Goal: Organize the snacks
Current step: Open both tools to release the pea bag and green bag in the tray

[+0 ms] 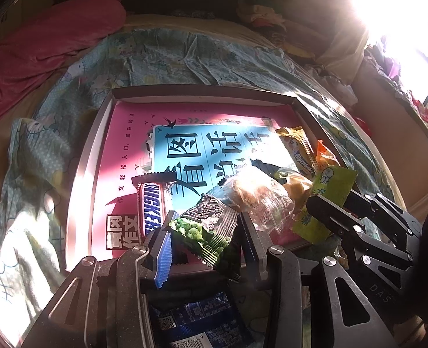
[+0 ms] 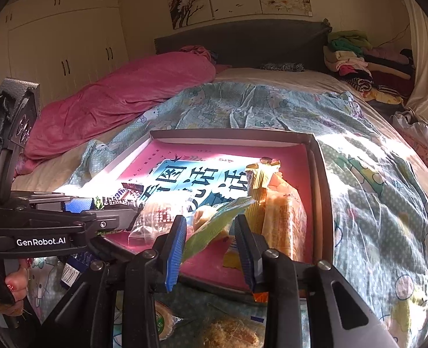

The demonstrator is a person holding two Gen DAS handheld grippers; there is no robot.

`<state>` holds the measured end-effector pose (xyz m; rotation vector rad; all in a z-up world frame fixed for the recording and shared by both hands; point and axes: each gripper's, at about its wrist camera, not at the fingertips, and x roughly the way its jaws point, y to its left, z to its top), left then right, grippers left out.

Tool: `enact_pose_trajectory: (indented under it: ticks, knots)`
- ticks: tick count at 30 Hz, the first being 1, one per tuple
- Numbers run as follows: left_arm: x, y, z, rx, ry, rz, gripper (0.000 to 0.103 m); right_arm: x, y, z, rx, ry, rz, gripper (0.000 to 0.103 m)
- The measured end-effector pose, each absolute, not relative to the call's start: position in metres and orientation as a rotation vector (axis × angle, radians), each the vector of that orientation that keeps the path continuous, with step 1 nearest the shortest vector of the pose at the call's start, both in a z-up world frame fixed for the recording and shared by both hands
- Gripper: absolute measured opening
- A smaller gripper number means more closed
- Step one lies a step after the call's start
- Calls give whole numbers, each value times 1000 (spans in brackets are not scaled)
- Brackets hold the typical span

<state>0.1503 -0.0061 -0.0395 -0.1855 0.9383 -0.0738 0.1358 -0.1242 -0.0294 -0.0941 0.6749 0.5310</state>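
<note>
A shallow box with a pink and blue printed sheet inside lies on the bed. In it are a Snickers bar, a clear pastry packet, a yellow wafer packet and an orange packet. My left gripper is shut on a green pea packet over the box's near edge. My right gripper is shut on a lime-green packet at the box's near right, beside the yellow wafer packet. The left gripper shows at the left of the right wrist view.
The box rim rests on a blue cartoon sheet. More packets lie on the bed in front of it: a dark blue one and pastries. A pink quilt and folded clothes lie farther back. A hand holds the left gripper.
</note>
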Motion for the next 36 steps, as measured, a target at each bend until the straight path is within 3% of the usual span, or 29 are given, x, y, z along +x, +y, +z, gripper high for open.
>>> enact_pose_trajectory:
  ticks: [21, 34, 36]
  knots:
    - [147, -3, -32, -172, 929, -67, 47, 122, -137, -17, -74, 626, 513, 40]
    - [144, 1, -23, -187, 908, -68, 55, 121, -141, -15, -66, 615, 502, 45]
    - [143, 1, -21, -184, 904, -66, 62, 121, -141, -15, -64, 614, 500, 46]
